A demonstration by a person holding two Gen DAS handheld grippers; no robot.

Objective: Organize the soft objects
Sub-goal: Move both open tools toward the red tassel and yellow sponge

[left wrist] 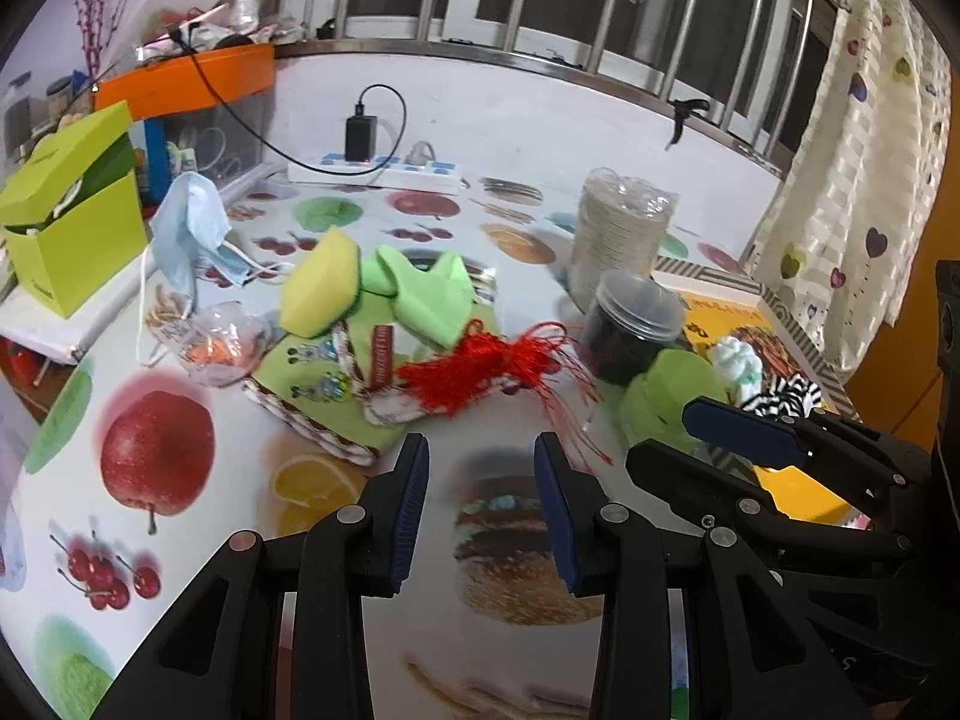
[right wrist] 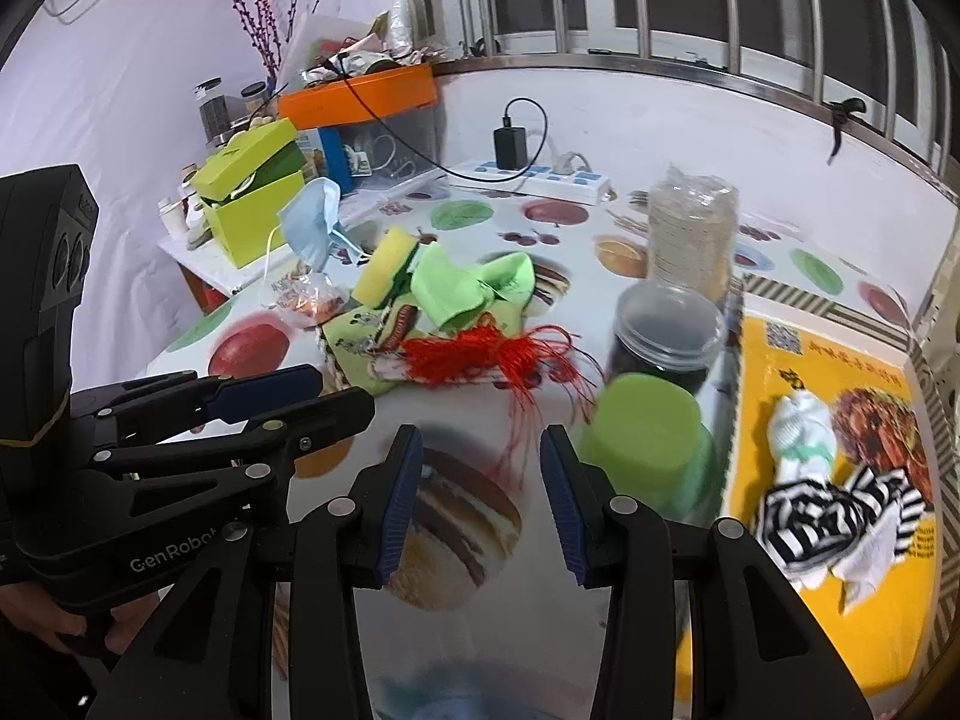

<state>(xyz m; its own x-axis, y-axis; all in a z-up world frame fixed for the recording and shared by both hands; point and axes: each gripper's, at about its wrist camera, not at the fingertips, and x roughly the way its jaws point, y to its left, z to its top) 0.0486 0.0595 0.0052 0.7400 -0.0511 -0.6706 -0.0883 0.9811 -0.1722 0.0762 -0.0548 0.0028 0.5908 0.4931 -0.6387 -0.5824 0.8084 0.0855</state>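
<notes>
Left hand-held gripper (left wrist: 482, 501): jaws apart, empty, over bench (left wrist: 492, 120) | right hand-held gripper (right wrist: 478, 501): jaws apart, empty | red tassel (left wrist: 474, 372), green cloth (left wrist: 429, 294), yellow sponge (left wrist: 318, 285): piled mid-bench, far of both | striped sock (right wrist: 840, 516): on yellow box (right wrist: 810, 630), right

We have bare surface (left wrist: 498, 540) just ahead of both grippers. Beyond it the red tassel (left wrist: 474, 369) and green cloths (left wrist: 432, 294) lie across the middle. To the right a dark jar (right wrist: 663, 336) and green cup (right wrist: 648, 438) stand close, a box (right wrist: 840, 372) beside them.
</notes>
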